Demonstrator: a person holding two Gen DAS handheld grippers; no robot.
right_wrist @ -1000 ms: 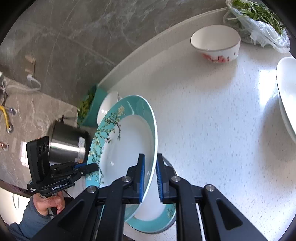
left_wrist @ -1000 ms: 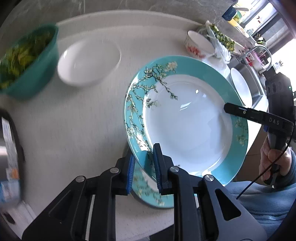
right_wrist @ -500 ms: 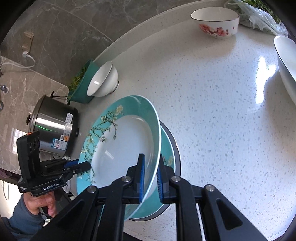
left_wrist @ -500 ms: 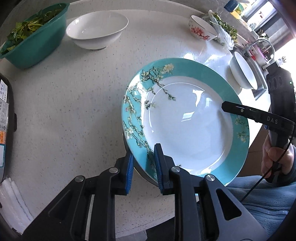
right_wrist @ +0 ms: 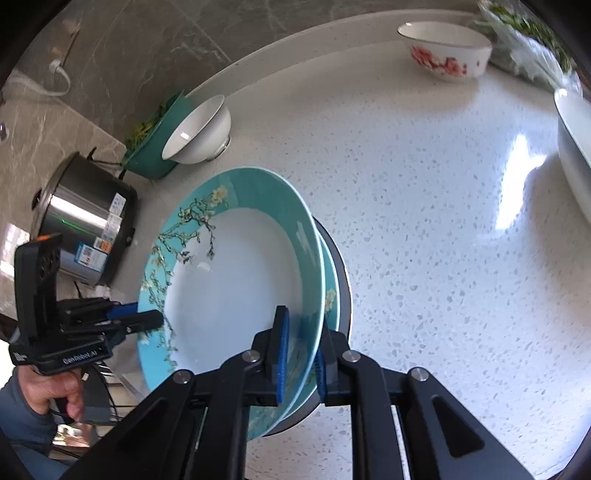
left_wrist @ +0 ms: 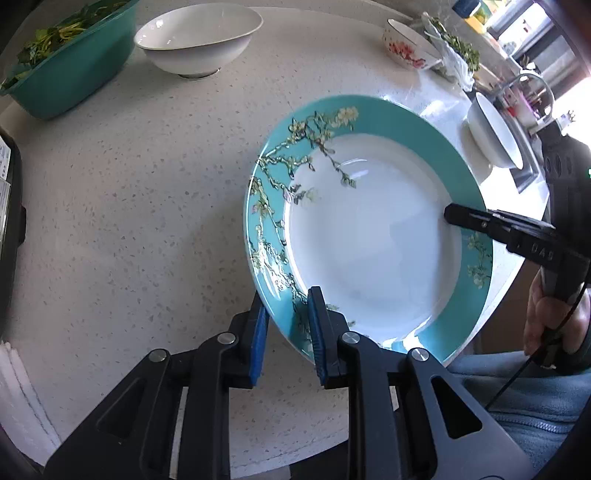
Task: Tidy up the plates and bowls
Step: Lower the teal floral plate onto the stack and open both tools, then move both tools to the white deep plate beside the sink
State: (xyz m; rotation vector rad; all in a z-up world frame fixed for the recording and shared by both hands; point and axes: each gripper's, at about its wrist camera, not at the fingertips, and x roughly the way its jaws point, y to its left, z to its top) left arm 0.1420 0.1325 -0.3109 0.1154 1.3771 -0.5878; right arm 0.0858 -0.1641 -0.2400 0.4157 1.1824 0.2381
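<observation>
Jaws of left gripper (left_wrist: 286,325) narrowed around near rim of teal blossom plate (left_wrist: 369,236), blue pads (left_wrist: 258,336) flanking the rim, contact itself not discernible; jaws of right gripper (right_wrist: 301,349) likewise narrowed around opposite rim, slight gaps visible beside the pads. Two-sided grip judged to keep the wide plate level and centred. Plate sitting low over a second matching teal plate (right_wrist: 330,295), apparently nested onto it, on speckled countertop (right_wrist: 424,221) near its front edge. Judged stage: stacking of like plates near complete, release pending. Further out: white bowl (left_wrist: 199,35) beside green basin of greens (left_wrist: 66,66); red-flowered bowl (right_wrist: 447,48) at far edge; white dish (right_wrist: 572,147) at right; steel cooker (right_wrist: 85,218) at left
</observation>
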